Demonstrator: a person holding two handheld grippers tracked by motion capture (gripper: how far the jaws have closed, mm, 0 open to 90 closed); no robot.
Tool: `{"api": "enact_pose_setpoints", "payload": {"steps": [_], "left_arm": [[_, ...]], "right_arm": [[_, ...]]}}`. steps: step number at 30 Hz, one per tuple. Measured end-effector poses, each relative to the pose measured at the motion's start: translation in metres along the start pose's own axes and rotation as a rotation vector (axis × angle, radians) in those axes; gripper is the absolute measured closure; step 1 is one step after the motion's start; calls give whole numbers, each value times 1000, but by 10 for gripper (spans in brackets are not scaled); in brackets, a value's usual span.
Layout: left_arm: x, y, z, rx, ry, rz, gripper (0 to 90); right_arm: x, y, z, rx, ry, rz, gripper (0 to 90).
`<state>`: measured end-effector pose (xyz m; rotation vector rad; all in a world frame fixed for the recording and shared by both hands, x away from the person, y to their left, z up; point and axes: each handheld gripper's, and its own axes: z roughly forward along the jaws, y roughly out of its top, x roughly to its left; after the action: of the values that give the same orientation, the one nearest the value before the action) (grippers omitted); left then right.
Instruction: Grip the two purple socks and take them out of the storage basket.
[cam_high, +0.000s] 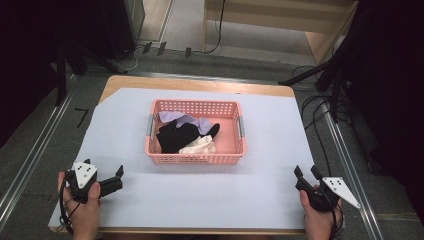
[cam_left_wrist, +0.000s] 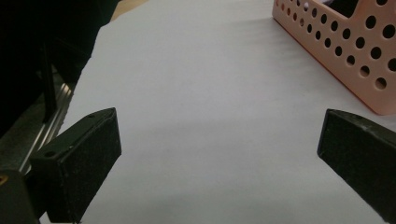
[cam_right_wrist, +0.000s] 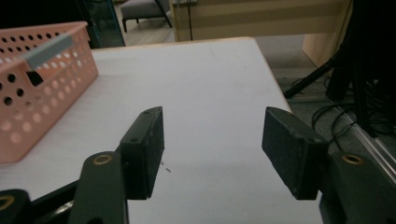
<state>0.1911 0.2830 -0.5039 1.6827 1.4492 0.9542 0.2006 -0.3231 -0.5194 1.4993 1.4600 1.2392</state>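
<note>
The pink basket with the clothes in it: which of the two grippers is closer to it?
Left. The left gripper sits open just below the pink basket and off its near left corner. The right gripper, also open, rests farther away near the table's right edge.

The left gripper and the right gripper are black, each with a pale grey three-cornered plate with small dark holes; the jaws are blocky, with brass-coloured rivets; thin black cables trail down.
</note>
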Motion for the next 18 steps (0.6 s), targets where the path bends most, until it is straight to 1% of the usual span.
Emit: {"api": "enact_pose_setpoints", "payload": {"steps": [1,2,3,4,5,6,7,8,9,10,11,12,13,14,16,17,18], "left_arm": [[0,0,0,-4,-4,0,4],[0,0,0,-4,-4,0,4],[0,0,1,-3,-10,1,4],[0,0,1,-2,-13,5,4],[0,0,1,-2,-13,5,4],[-1,0,1,-4,-16,5,4],[-1,0,1,-3,-18,8,4],[0,0,1,0,-20,10,4],[0,0,1,-1,-21,10,4],[0,0,1,-1,-21,11,4],[-1,0,1,-3,-22,10,4],[0,0,1,-3,-25,13,4],[-1,0,1,-7,-27,13,5],[-1,-1,1,-10,-29,17,5],[-1,-1,0,-9,-30,16,5],[-1,-1,0,-9,-30,16,5],[-1,-1,0,-10,-30,16,5]], "right_arm": [[1,2,-1,-5,4,5,420],[1,2,-1,-5,4,5,420],[3,4,-2,6,11,15,430],[9,10,-3,11,23,17,461],[9,10,-3,11,23,17,461],[17,16,-4,-1,56,14,486],[22,18,-4,2,68,18,488],[22,18,-4,2,68,18,488],[28,21,-3,9,74,3,488],[42,29,0,31,103,-13,480],[46,32,1,37,110,-13,480],[46,32,1,37,110,-13,480],[53,36,3,49,110,-17,489],[67,42,8,63,117,-47,497],[80,46,15,76,139,-63,497],[80,46,15,76,139,-63,497],[87,49,18,84,147,-72,497]]}}
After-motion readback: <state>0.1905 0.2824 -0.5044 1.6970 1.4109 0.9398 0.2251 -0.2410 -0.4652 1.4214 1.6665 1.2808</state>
